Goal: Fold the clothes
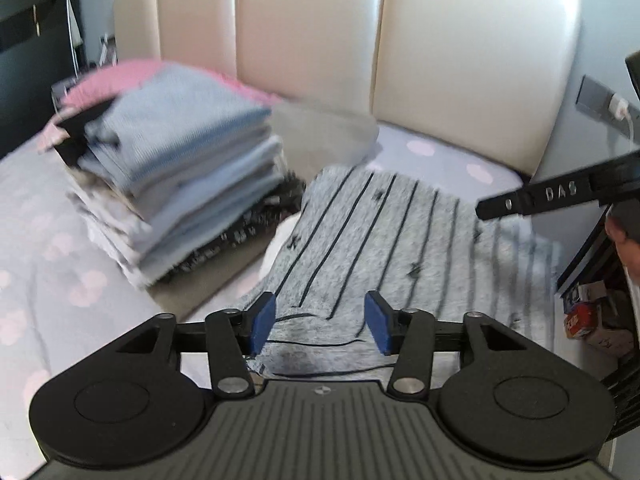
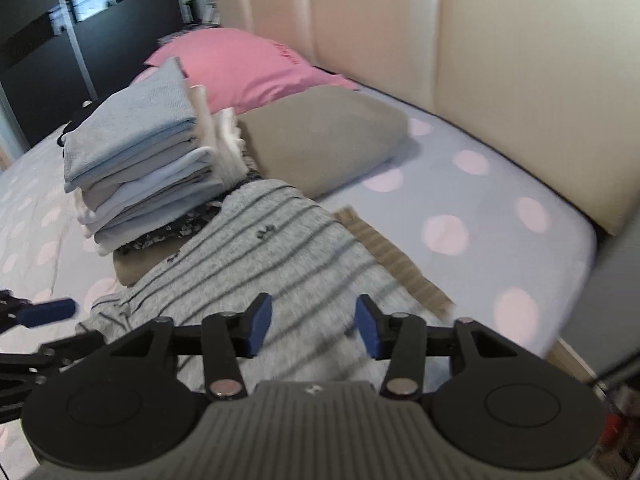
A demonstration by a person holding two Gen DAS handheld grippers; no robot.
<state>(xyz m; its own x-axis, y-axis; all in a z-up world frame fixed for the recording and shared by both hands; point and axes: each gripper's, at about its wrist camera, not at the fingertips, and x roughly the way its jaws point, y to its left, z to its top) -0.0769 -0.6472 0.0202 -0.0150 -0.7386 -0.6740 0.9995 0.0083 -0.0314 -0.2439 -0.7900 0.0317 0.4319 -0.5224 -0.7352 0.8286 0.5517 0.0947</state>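
A grey garment with dark stripes (image 1: 384,236) lies spread on the bed; it also shows in the right wrist view (image 2: 260,264). A tall stack of folded clothes (image 1: 176,184) stands to its left, also in the right wrist view (image 2: 140,168). My left gripper (image 1: 320,322) is open and empty, just above the garment's near edge. My right gripper (image 2: 314,330) is open and empty above the garment's right part. One finger of the right gripper (image 1: 532,196) shows at right in the left wrist view. A blue pad of the left gripper (image 2: 48,312) shows at left in the right wrist view.
The bed has a pale sheet with pink dots (image 2: 460,208) and a cream padded headboard (image 1: 460,52). A pink pillow (image 2: 240,64) and a taupe pillow (image 2: 324,132) lie behind the stack. A ribbed tan cloth (image 2: 392,260) lies beside the garment. Boxes (image 1: 592,320) stand off the bed's right side.
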